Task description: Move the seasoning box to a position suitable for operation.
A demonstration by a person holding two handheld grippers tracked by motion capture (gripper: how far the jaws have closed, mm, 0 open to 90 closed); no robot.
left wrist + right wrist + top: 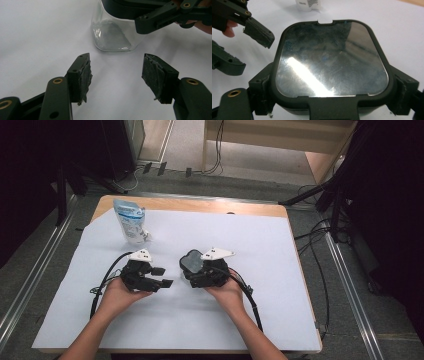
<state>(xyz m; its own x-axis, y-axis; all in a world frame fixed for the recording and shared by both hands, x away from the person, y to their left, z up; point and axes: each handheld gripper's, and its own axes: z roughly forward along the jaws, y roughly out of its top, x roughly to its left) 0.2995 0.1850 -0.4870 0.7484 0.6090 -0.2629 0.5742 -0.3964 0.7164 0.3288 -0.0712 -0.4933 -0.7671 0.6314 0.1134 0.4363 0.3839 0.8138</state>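
White paper sheet over wooden table, grey floor around.

You get bright, even overhead light on the white table sheet with dark surroundings, a streak of glare across the container lid, and soft, slightly blurred close-ups.

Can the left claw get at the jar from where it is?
Probably yes. The left claw stands open, aimed at the jar with bare sheet between. The right claw already clamps the jar at its lid, leaving the glass body free.
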